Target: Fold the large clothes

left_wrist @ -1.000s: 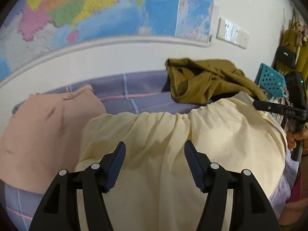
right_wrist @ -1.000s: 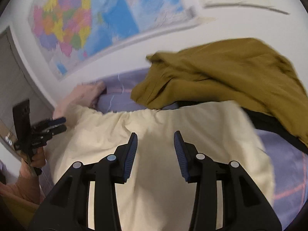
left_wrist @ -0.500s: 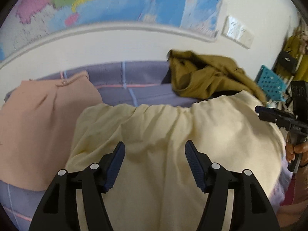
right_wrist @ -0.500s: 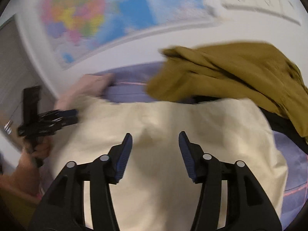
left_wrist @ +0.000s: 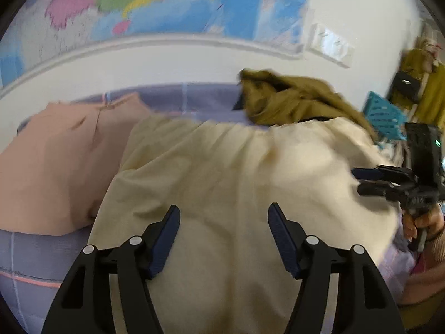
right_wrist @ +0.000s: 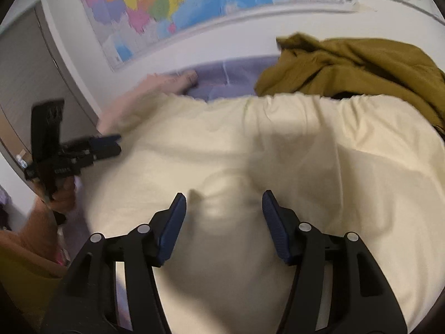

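A large pale yellow garment [left_wrist: 236, 172] lies spread on the purple checked bed sheet [left_wrist: 205, 100], its gathered waistband toward the wall; it also fills the right wrist view [right_wrist: 292, 153]. My left gripper [left_wrist: 224, 217] is open and empty above its near-left part. My right gripper [right_wrist: 224, 203] is open and empty above the cloth's near-middle. Each gripper shows from the side in the other's view: the right one [left_wrist: 358, 181] at the cloth's right edge, the left one [right_wrist: 115, 146] at its left edge.
A pink garment [left_wrist: 55, 167] lies flat left of the yellow one. A crumpled olive-brown garment [left_wrist: 294, 100] sits at the back right, also in the right wrist view [right_wrist: 347, 64]. A turquoise basket [left_wrist: 383, 114] stands to the right. A wall with a map backs the bed.
Both grippers have shifted a little over the yellow garment, and the right gripper's fingers have opened wider. The cloth lies flat as before, and the left gripper stays open.
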A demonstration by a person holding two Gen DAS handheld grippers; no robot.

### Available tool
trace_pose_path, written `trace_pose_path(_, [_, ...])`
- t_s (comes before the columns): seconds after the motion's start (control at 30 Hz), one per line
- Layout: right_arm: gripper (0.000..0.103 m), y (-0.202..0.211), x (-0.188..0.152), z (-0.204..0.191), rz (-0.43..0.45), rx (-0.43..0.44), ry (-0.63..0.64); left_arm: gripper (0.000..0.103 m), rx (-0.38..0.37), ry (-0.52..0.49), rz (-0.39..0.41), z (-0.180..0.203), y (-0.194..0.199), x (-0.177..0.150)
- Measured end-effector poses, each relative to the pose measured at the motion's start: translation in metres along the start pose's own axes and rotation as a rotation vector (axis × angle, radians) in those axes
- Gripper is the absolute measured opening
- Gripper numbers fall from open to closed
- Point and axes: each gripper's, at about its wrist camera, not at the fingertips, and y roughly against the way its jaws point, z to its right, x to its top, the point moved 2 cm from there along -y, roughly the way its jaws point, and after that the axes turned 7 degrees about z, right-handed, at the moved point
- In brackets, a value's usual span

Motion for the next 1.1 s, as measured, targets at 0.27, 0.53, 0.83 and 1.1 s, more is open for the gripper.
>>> trace_pose_path(0.27, [0.058,0.036,-0.024,-0.020,-0.015,-0.007,0.059,0.065,-0.118,-0.105,-0.022,0.048,0.019,-0.043])
trace_pose_path(0.53, [0.056,0.055,-0.036,-0.004,0.022,-0.017,-0.024,0.067,-0.104,-0.016,-0.028,0.040,0.013,-0.054])
trace_pose_path(0.83, [0.046,0.085,-0.054,0.076,0.035,-0.247,-0.208,0.062,-0.005,0.069,-0.023,0.001,0.031,-0.065])
trace_pose_path(1.1, [0.054,0.098,-0.056,0.074,0.079,-0.227,-0.229,0.062,0.043,0.053,-0.004,0.001,0.042,-0.067])
